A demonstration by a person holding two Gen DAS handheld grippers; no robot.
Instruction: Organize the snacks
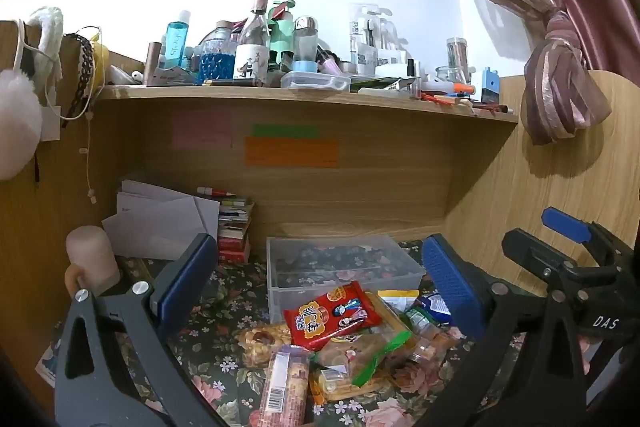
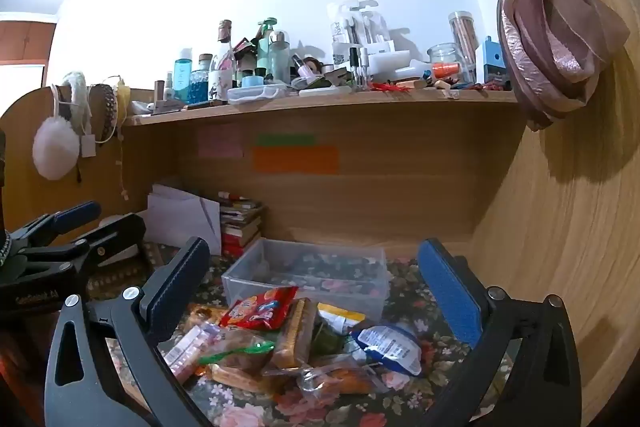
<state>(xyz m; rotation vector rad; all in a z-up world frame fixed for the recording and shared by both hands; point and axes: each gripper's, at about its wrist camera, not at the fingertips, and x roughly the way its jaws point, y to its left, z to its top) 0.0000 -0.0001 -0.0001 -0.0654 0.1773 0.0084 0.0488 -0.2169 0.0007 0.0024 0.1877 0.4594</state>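
Observation:
A pile of snack packets lies on the floral cloth in front of a clear plastic box [image 1: 340, 277], which also shows in the right wrist view [image 2: 308, 277]. On top is a red packet [image 1: 330, 315] [image 2: 260, 309]. Beside it lie a pink wafer pack [image 1: 282, 383] [image 2: 186, 349], a green-striped clear bag [image 1: 360, 355] [image 2: 236, 349] and a blue-and-white pouch [image 1: 434, 307] [image 2: 386, 345]. My left gripper [image 1: 316, 283] is open and empty, above the pile. My right gripper [image 2: 314, 291] is open and empty, above the pile; it also shows at the right of the left wrist view [image 1: 568, 247].
A wooden shelf [image 1: 304, 95] crowded with bottles and jars runs above the desk nook. Papers [image 1: 160, 223] and stacked books [image 1: 236, 227] sit back left. A tied pink curtain [image 1: 560, 83] hangs at right. A wooden side panel [image 2: 560, 227] stands close on the right.

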